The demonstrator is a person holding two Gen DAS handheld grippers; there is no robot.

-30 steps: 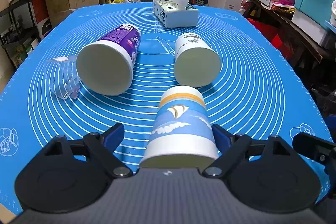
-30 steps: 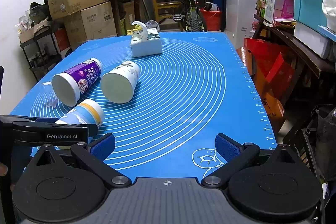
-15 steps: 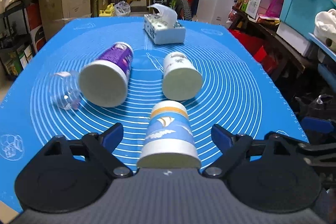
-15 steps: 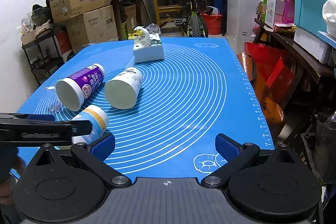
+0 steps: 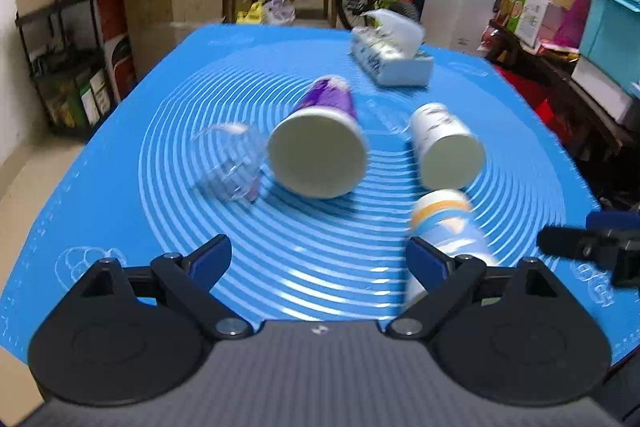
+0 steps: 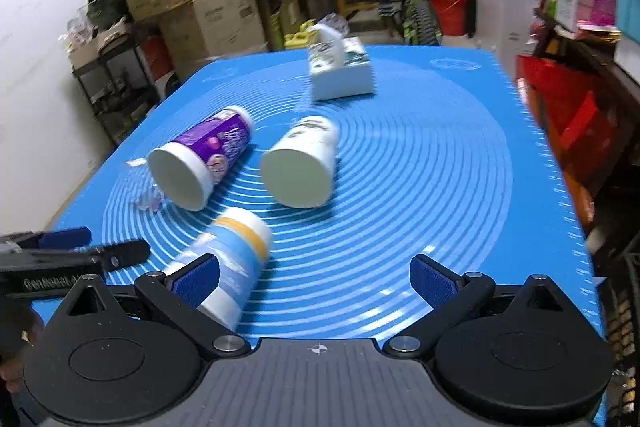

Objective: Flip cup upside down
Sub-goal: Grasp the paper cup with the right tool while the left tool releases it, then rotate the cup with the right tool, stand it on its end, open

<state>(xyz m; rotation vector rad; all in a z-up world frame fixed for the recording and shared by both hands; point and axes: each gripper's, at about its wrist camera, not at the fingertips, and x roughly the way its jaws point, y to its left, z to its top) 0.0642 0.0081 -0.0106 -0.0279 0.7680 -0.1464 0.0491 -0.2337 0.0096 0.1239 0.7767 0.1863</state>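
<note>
Both my left tongs (image 5: 318,257) and right tongs (image 6: 316,277) gape empty, the blurred sailboat cup (image 6: 236,259) half-hidden behind a pad at the tabletop's (image 6: 420,187) near edge.

three paper cups (image 6: 236,259) (image 6: 204,157) (image 6: 304,163) and one clear cup (image 5: 232,163) lie on their sides.

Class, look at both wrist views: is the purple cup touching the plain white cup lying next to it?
Apart. The right wrist view shows bare blue mat running between the purple cup and the white cup; the left wrist view shows the same gap.
</note>
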